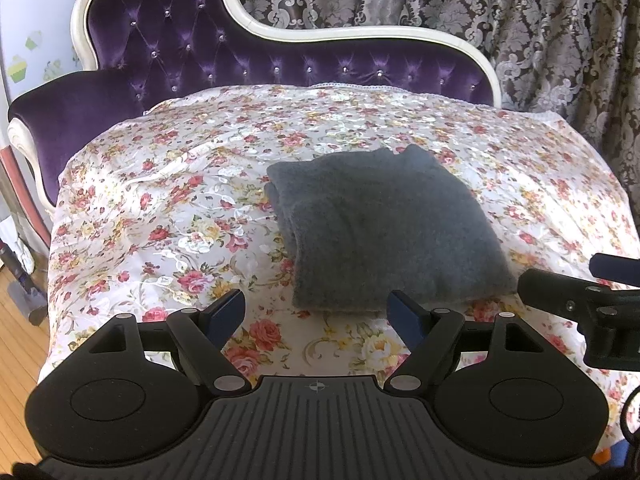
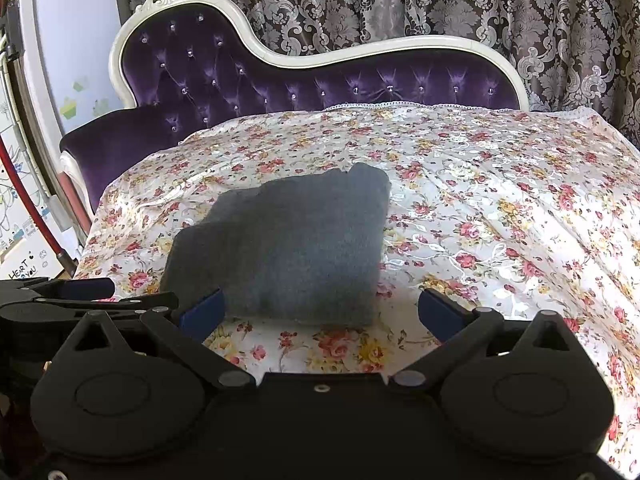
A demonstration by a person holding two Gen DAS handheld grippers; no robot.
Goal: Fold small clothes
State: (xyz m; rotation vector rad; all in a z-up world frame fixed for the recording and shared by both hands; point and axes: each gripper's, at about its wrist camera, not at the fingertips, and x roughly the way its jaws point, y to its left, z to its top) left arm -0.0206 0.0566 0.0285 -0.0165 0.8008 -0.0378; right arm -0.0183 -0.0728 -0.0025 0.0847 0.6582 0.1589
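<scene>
A grey fuzzy garment lies folded into a thick rectangle on the floral sheet. It also shows in the right wrist view. My left gripper is open and empty, just short of the garment's near edge. My right gripper is open and empty, also just short of the near edge. The right gripper shows at the right edge of the left wrist view. The left gripper shows at the left edge of the right wrist view.
The floral sheet covers a purple tufted chaise with a white carved frame. Patterned curtains hang behind. Wooden floor lies off the left edge. A wall with stickers stands at the left.
</scene>
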